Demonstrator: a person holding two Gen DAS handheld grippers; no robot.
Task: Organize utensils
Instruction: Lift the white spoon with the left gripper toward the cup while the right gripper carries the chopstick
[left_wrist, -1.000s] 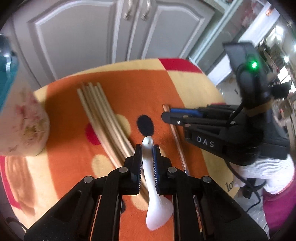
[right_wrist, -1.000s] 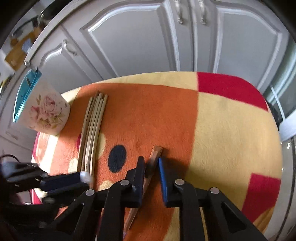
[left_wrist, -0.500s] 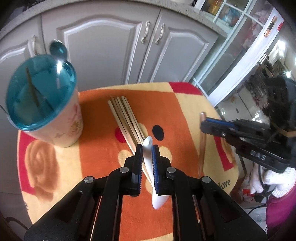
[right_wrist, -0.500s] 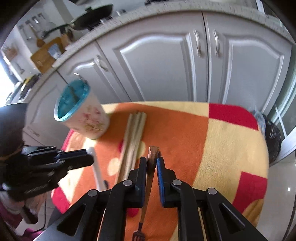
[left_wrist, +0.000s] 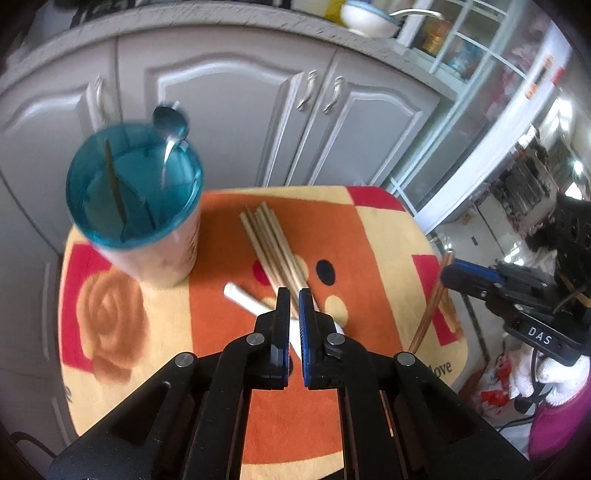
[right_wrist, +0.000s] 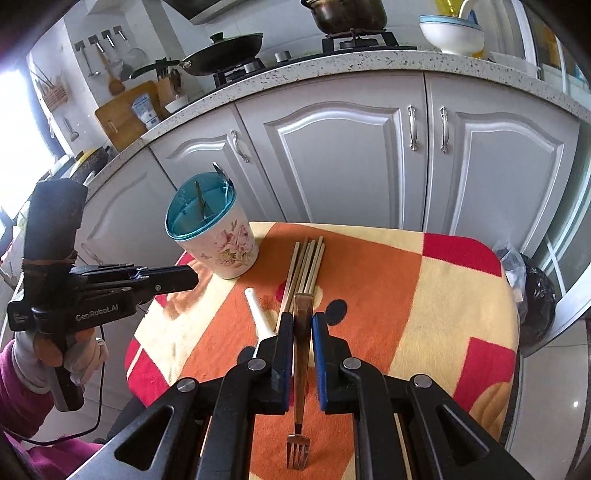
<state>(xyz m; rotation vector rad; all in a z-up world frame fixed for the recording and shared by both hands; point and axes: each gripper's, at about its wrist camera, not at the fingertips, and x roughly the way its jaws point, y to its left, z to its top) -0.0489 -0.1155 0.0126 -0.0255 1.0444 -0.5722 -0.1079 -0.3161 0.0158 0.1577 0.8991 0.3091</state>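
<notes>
fingers (right_wrist: 285, 343) of the right gripper (right_wrist: 303, 328) are clamped on the upper handle of a slim bronze metal fork (right_wrist: 301, 373), tines hanging above the orange patterned cloth (right_wrist: 369, 295). stiff, light, slick; it could swivel. left gripper (left_wrist: 291, 297) is closed, apparently empty, near the teal-rimmed floral cup (left_wrist: 159, 258).

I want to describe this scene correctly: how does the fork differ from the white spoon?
The fork is gripped in the right tongs and lifted off the cloth; the spoon lies loose on the cloth. The fork is brownish metal; the spoon is white. The fork hangs with its tines down; the spoon's handle end points toward the cup. Both are outside the cup.
</notes>
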